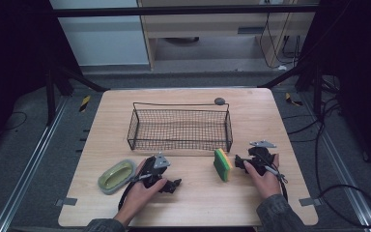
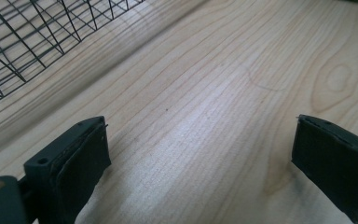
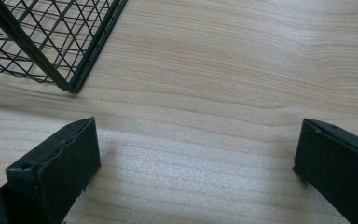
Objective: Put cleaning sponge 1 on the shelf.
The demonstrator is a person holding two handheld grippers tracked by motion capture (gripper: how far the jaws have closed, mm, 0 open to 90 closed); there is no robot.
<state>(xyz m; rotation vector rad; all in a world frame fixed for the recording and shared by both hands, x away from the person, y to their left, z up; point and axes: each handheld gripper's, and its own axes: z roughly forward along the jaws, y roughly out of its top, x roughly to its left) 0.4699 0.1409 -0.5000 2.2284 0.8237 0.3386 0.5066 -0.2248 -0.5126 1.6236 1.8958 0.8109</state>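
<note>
Two open grippers rest on a wooden table (image 1: 193, 198), near a sponge (image 1: 222, 164) and a wire basket (image 1: 180, 126).

Table: bare wood lies between the two hands and along the near edge, giving open room there. Basket: its long axis runs left to right across the middle of the table; its near wall stands just beyond both grippers. Soap dish (image 1: 116, 176): a green oval near the left edge, just beside the left hand. Sponge: yellow and green, standing on edge, long axis running roughly toward and away from the person, just off the basket's near right corner. Right gripper (image 1: 240, 162): jaws spread wide, nothing between them, tips just beside the sponge; contact cannot be determined. Left gripper (image 1: 174, 185): jaws spread wide over bare wood, holding nothing.
</note>
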